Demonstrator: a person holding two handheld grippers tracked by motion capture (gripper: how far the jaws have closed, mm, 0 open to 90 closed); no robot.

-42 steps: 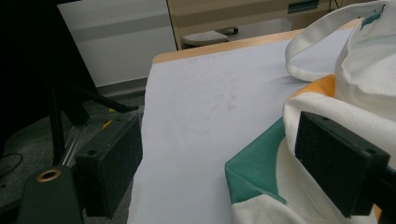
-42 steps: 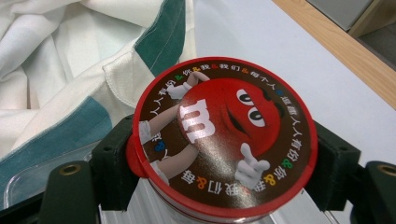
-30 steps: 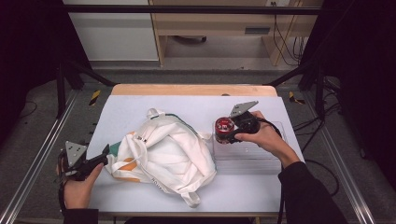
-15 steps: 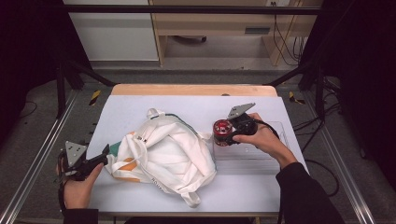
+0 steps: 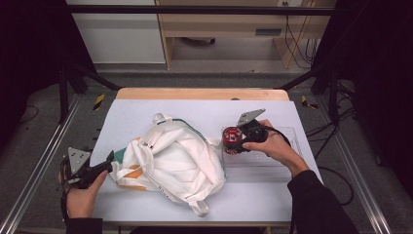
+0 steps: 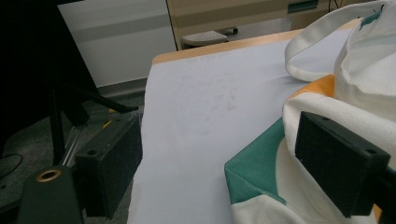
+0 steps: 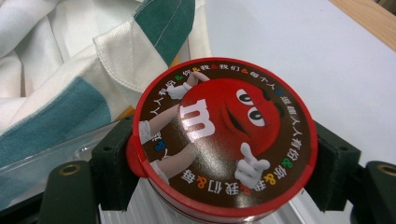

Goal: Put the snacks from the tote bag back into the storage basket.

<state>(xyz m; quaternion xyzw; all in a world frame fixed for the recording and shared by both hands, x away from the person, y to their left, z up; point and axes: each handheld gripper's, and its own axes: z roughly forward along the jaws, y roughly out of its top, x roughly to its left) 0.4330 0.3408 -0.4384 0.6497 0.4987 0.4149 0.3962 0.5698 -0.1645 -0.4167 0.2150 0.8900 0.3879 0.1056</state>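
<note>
- Lifting, right of centre: red round tin (image 7: 224, 140) clenched between jaws of right gripper (image 5: 243, 136), over clear tray (image 5: 287, 161); best kept level, moved left toward bag mouth without snagging cloth.
- White cloth bag (image 5: 170, 161), centre-left, contents hidden; hem between released jaws of left gripper (image 5: 104, 163).
- Clear tray, right: apparently holding nothing else.

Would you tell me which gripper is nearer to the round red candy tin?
Right. The right gripper is shut on the candy tin; the left gripper sits across the white bag.
</note>
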